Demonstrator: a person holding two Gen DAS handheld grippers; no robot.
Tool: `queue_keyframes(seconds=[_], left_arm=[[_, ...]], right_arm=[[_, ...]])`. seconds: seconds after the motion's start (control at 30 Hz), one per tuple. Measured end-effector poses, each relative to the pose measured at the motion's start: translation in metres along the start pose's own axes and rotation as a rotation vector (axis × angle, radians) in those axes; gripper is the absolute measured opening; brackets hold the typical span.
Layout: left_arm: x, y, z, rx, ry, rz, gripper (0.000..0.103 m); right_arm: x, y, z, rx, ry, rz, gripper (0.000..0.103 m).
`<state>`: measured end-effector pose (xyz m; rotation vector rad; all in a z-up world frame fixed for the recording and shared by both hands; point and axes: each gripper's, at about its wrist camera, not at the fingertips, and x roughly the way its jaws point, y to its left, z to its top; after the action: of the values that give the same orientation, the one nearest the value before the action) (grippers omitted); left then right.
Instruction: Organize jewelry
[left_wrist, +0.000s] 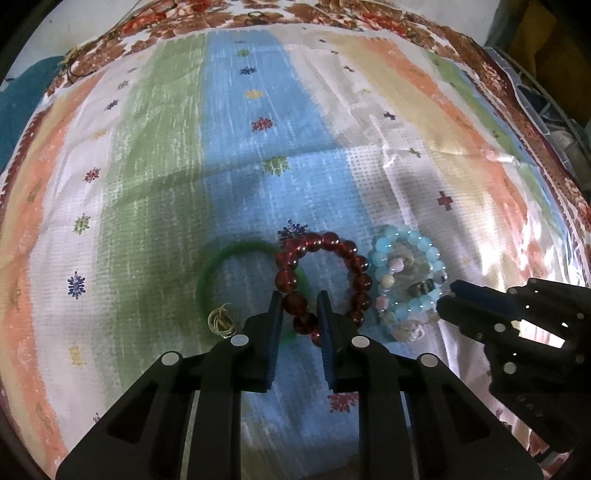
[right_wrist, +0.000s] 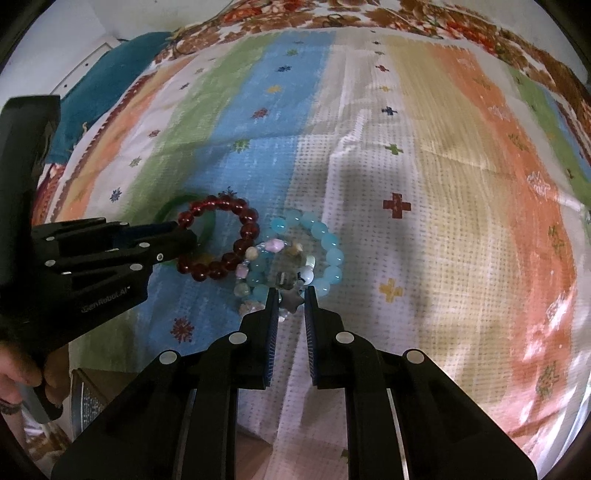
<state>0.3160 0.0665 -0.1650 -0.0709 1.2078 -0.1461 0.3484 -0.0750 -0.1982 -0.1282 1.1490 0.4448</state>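
Note:
A dark red bead bracelet (left_wrist: 364, 264) (right_wrist: 249, 218) lies partly over a green bangle (left_wrist: 207, 273) (right_wrist: 168, 208) on the striped cloth (left_wrist: 240, 110). My left gripper (left_wrist: 299, 297) (right_wrist: 184, 236) points steeply down and is shut on the red bracelet's near beads. To the right, a light blue bead bracelet (left_wrist: 417, 236) (right_wrist: 328, 240) is tangled with a pastel bead bracelet (right_wrist: 275, 244) that carries a dark star charm (right_wrist: 290, 301). My right gripper (right_wrist: 291, 291) (left_wrist: 448, 295) is shut on that star charm. A small gold knot of thread (left_wrist: 221, 321) rests at the bangle's near edge.
The striped cloth (right_wrist: 443, 184) lies on a floral brown-bordered spread (right_wrist: 369, 14). A teal cloth (right_wrist: 107, 74) (left_wrist: 22, 110) sits at the far left. A slatted crate (left_wrist: 546, 110) stands beyond the right edge. A person's hand (right_wrist: 14, 369) holds the left gripper's handle.

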Motion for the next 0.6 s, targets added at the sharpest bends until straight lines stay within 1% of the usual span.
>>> queue_keyframes(seconds=[0.2,0.27,0.37,0.6], left_arm=[[-0.013,-0.005,-0.005,0.021,-0.026,-0.018,0.018],[-0.016,-0.005,-0.008,0.024,-0.028,-0.013,0.013],[-0.022,-0.004,-0.009,0.018,-0.035,-0.012,0.013],[-0.031,-0.005,-0.018,0.021,-0.038,0.001,0.013]], right_arm=[[-0.013,0.006,-0.004,-0.028,-0.028,-0.018,0.015],[-0.017,0.005,-0.004,-0.036,-0.039,-0.031,0.015],[-0.022,0.004,-0.005,-0.043,-0.051,-0.052,0.015],[-0.037,0.005,-0.011,-0.045,-0.075,-0.056,0.015]])
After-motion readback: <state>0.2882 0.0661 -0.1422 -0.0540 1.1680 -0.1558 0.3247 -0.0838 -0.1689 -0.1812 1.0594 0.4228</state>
